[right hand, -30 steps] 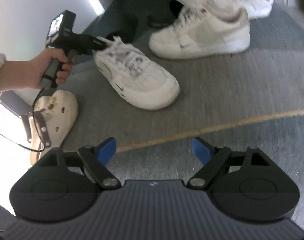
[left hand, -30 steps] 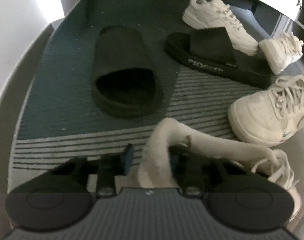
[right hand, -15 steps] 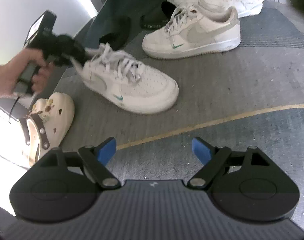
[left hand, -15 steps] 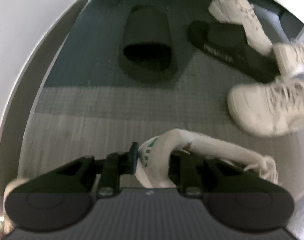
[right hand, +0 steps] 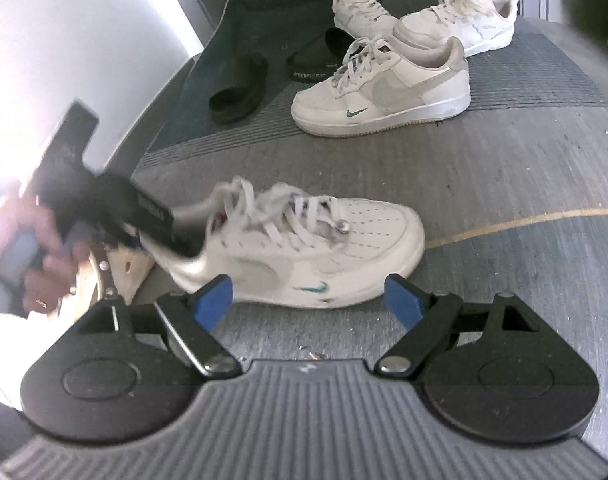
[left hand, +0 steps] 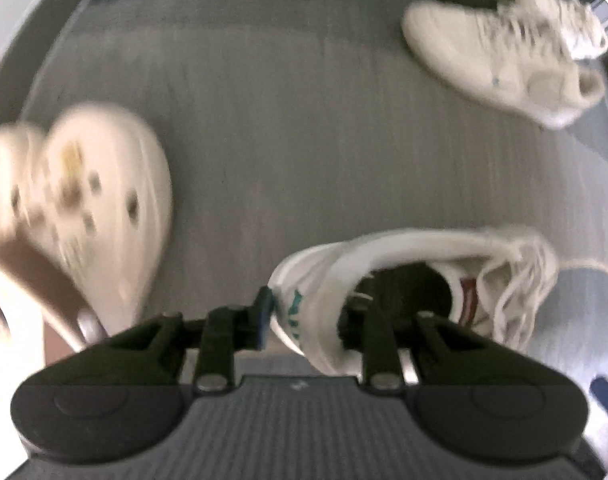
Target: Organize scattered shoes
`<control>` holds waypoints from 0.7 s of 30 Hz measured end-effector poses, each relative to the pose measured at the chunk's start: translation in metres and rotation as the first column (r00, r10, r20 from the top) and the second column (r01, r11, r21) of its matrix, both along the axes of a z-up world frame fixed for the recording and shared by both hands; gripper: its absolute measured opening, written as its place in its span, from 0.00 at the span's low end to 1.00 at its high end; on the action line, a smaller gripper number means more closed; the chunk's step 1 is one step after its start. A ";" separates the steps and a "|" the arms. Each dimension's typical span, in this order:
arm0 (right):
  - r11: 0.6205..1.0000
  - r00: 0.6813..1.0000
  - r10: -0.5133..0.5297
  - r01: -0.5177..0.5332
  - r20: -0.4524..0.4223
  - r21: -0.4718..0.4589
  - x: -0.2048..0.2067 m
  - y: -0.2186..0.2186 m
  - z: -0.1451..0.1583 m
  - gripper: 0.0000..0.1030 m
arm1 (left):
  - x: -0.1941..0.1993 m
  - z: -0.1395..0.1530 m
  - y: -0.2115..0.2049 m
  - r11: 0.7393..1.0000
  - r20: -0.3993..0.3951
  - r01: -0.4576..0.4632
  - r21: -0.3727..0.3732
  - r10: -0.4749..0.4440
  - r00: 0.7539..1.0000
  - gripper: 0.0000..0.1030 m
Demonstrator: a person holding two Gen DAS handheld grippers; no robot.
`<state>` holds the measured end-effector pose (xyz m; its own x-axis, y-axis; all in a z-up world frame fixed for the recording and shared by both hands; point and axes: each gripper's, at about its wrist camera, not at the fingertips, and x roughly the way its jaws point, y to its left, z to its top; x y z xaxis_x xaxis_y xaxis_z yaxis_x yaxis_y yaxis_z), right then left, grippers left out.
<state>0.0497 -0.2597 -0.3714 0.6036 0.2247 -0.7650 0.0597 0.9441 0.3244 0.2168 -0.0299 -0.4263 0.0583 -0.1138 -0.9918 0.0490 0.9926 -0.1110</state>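
Observation:
A white sneaker with a green logo (left hand: 404, 248) hangs by its heel collar in my left gripper (left hand: 312, 312). One pad is outside the heel and the other finger is inside the shoe; the jaws are easing open slightly while still holding. In the right wrist view the same sneaker (right hand: 324, 240) is just beyond my right gripper (right hand: 310, 298), which stands open with nothing between its pads. The left gripper (right hand: 159, 220), held by a hand (right hand: 31, 248), is at the shoe's heel. Its matching sneaker (right hand: 384, 92) stands farther back on the carpet.
A cream clog with charms (left hand: 103, 200) lies left of the held sneaker. Two black slides (right hand: 239, 88) (right hand: 316, 60) and two more white sneakers (right hand: 360, 12) (right hand: 464, 24) sit at the back. A white wall (right hand: 83, 40) borders the left side.
My left gripper has carried the sneaker away from the black slides, toward the clog and nearer the right gripper. The right gripper stayed open and barely shifted.

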 end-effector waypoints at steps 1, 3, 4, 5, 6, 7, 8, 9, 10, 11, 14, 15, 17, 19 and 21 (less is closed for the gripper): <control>1.000 1.000 -0.008 0.008 -0.009 0.005 -0.001 -0.001 -0.001 0.83 | -0.008 -0.002 -0.001 1.000 0.008 0.013 0.007 -0.013 1.000 0.27; 0.999 0.999 -0.026 0.027 -0.040 0.031 -0.003 -0.004 -0.006 0.83 | -0.013 0.001 -0.002 0.999 0.063 0.049 0.017 -0.050 0.997 0.26; 0.998 0.998 -0.034 0.037 -0.058 0.047 -0.003 -0.006 -0.009 0.83 | -0.016 0.006 -0.004 0.996 0.115 0.083 0.030 -0.086 0.990 0.25; 0.997 0.996 -0.041 0.045 -0.074 0.061 -0.003 -0.007 -0.011 0.83 | -0.018 0.009 -0.005 0.993 0.155 0.109 0.041 -0.114 0.981 0.27; 0.996 0.995 -0.045 0.052 -0.089 0.074 -0.003 -0.008 -0.013 0.83 | -0.019 0.011 -0.004 0.992 0.164 0.115 0.044 -0.121 0.979 0.31; 0.992 0.991 -0.056 0.069 -0.121 0.103 -0.002 -0.010 -0.018 0.83 | -0.021 0.013 -0.002 0.993 0.175 0.113 0.045 -0.119 0.977 0.34; 0.990 0.988 -0.067 0.083 -0.139 0.117 -0.002 -0.011 -0.020 0.83 | -0.024 0.015 0.000 0.993 0.185 0.111 0.046 -0.117 0.976 0.45; 0.987 0.985 -0.076 0.097 -0.156 0.131 -0.001 -0.012 -0.022 0.83 | -0.027 0.017 0.004 0.993 0.194 0.106 0.044 -0.113 0.974 0.56; 0.984 0.982 -0.083 0.108 -0.170 0.144 0.001 -0.013 -0.023 0.83 | -0.031 0.019 0.010 0.995 0.202 0.098 0.034 -0.103 0.974 0.59; 0.981 0.979 -0.089 0.118 -0.182 0.155 0.001 -0.013 -0.025 0.83 | -0.036 0.021 0.016 0.996 0.213 0.091 0.022 -0.094 0.973 0.65; 0.949 0.952 -0.140 0.207 -0.271 0.239 0.006 -0.012 -0.033 0.83 | -0.047 0.031 0.029 0.997 0.267 0.082 -0.006 -0.077 0.961 0.79; 0.931 0.939 -0.157 0.244 -0.307 0.271 0.010 -0.008 -0.037 0.83 | -0.054 0.037 0.036 0.996 0.309 0.086 -0.018 -0.076 0.948 0.79; 0.908 0.929 -0.152 0.266 -0.337 0.323 0.020 0.001 -0.041 0.83 | -0.069 0.050 0.045 0.992 0.384 0.114 -0.047 -0.087 0.919 0.79; 0.899 0.923 -0.146 0.274 -0.356 0.342 0.028 0.010 -0.043 0.83 | -0.078 0.060 0.050 0.989 0.426 0.139 -0.047 -0.106 0.899 0.79; 0.877 0.906 -0.146 0.305 -0.398 0.373 0.039 0.024 -0.051 0.83 | -0.086 0.074 0.058 0.985 0.469 0.159 -0.062 -0.111 0.876 0.79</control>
